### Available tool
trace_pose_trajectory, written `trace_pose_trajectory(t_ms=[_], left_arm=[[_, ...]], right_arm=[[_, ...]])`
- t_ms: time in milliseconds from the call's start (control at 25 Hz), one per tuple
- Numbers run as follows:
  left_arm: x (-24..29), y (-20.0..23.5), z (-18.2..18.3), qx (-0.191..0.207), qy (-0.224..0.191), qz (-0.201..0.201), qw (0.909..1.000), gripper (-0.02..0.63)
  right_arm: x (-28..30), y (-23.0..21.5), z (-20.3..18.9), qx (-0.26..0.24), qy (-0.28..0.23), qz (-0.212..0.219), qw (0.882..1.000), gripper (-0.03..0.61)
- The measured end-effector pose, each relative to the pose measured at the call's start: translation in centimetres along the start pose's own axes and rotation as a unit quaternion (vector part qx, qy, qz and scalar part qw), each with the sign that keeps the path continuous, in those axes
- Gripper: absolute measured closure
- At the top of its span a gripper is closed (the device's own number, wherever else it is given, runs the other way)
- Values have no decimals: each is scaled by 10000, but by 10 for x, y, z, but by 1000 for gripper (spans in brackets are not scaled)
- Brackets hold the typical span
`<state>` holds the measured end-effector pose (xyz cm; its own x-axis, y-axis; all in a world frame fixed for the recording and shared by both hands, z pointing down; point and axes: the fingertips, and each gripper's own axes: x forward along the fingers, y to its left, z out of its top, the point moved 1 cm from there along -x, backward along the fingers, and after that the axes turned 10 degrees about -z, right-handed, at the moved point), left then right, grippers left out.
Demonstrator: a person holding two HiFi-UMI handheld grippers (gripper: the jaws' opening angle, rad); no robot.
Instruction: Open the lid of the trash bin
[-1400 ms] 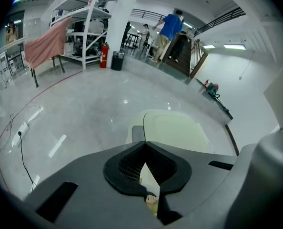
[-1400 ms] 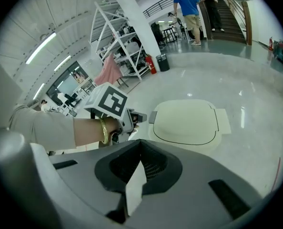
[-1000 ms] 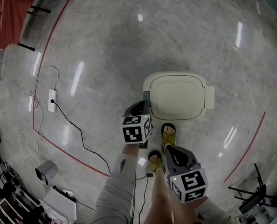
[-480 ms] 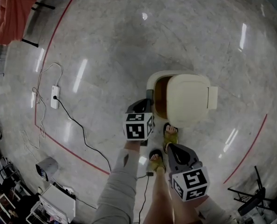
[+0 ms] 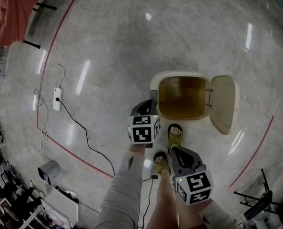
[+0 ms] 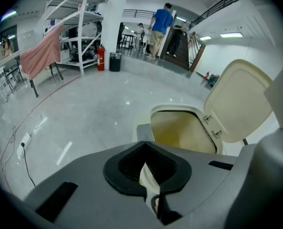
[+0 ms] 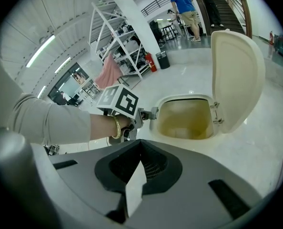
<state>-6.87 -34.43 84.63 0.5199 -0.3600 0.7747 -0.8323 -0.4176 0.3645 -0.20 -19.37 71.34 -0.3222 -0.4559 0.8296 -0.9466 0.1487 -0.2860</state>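
As judged from cream hinged lid (image 5: 225,104) standing fully up off cream plastic trash bin (image 5: 154,86), just ahead of left hand-held gripper (image 5: 148,106): done. Left and right hand-held gripper (image 5: 177,155) both pinched shut, empty.

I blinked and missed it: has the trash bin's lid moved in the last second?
Yes. The lid has swung up and over to the right of the bin, whose body stays put beside the person's foot; the inside now shows.

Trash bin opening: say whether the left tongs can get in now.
Probably yes. The lid of the trash bin is swung back on the far side, its opening unobstructed, and the left tongs sit beside the near rim.
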Motion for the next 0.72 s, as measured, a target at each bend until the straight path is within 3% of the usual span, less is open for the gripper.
trace_pose_trajectory(t_ms=[200, 480, 720], left_arm=[[-13, -8, -7, -281, 137, -28, 9995, 611], [-53, -37, -14, -389, 12, -140, 9991, 609], [-99, -73, -30, -242, -3, -353, 9991, 610]], right_arm=[[-12, -3, 3, -72, -49, -65, 9999, 580], [-32, -5, 7, -140, -280, -227, 9993, 578], [-57, 1, -4, -251, -347, -325, 9986, 580]])
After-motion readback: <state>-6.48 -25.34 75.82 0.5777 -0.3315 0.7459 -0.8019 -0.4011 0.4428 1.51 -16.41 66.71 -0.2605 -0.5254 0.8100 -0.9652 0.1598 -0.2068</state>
